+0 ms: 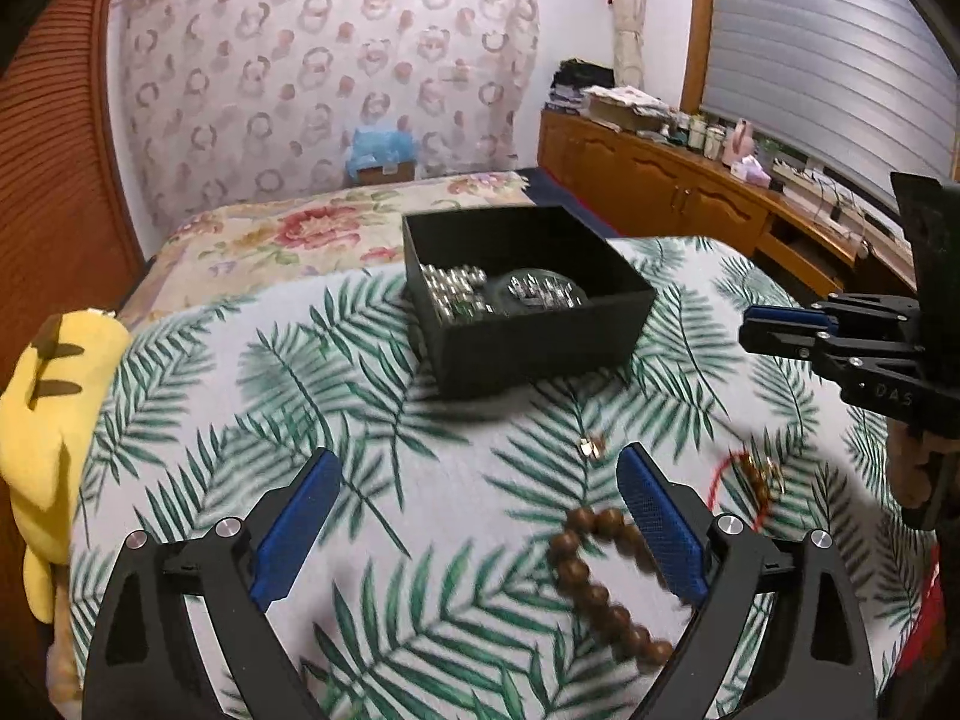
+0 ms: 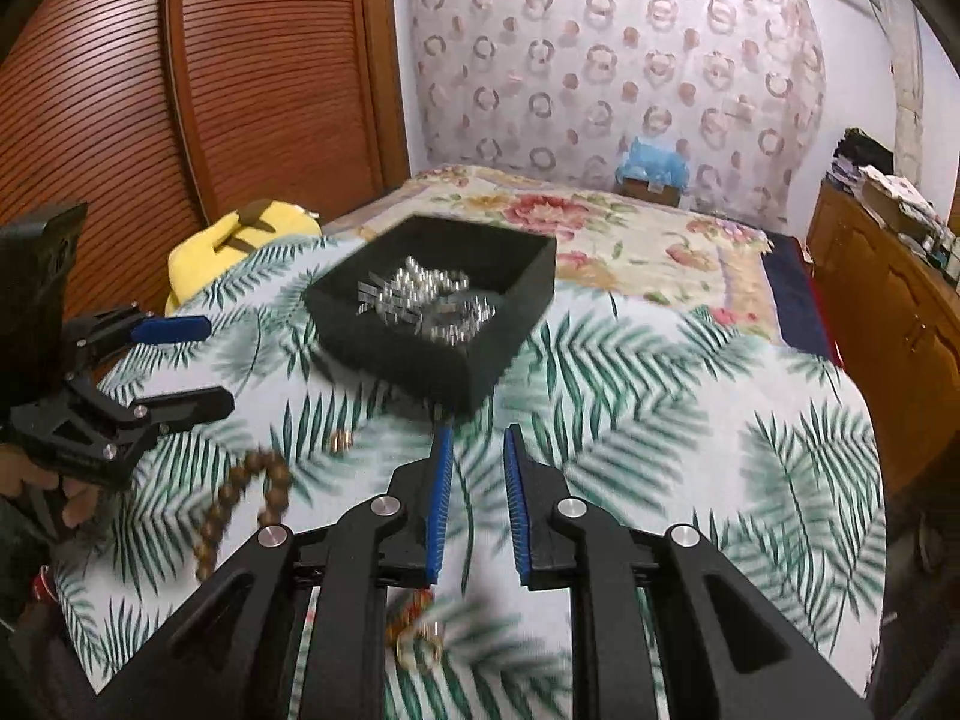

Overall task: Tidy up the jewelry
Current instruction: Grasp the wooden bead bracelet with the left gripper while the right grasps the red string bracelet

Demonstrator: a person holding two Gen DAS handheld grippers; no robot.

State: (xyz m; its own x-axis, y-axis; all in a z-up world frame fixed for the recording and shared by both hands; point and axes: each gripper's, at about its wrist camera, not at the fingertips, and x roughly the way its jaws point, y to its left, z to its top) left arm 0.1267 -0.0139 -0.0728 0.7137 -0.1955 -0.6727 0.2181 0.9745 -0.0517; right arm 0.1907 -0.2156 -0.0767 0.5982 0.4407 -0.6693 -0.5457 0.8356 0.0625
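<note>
A black open box (image 1: pixel 528 300) (image 2: pixel 432 312) holding silver jewelry stands on the palm-leaf cloth. A brown wooden bead bracelet (image 1: pixel 594 588) (image 2: pixel 240 504) lies on the cloth by my left gripper's right finger. A small gold ring (image 1: pixel 591 447) (image 2: pixel 341 441) lies in front of the box. A red-string bracelet with gold charms (image 1: pixel 750 480) (image 2: pixel 417 636) lies under my right gripper. My left gripper (image 1: pixel 480 480) (image 2: pixel 204 360) is open wide and empty. My right gripper (image 2: pixel 477 438) (image 1: pixel 750 330) is open a narrow gap and empty.
A yellow plush toy (image 1: pixel 42 432) (image 2: pixel 240 240) lies at the left edge of the cloth. A floral bedspread (image 2: pixel 630 240) lies behind the box. A wooden cabinet (image 1: pixel 690 192) with clutter runs along the right wall.
</note>
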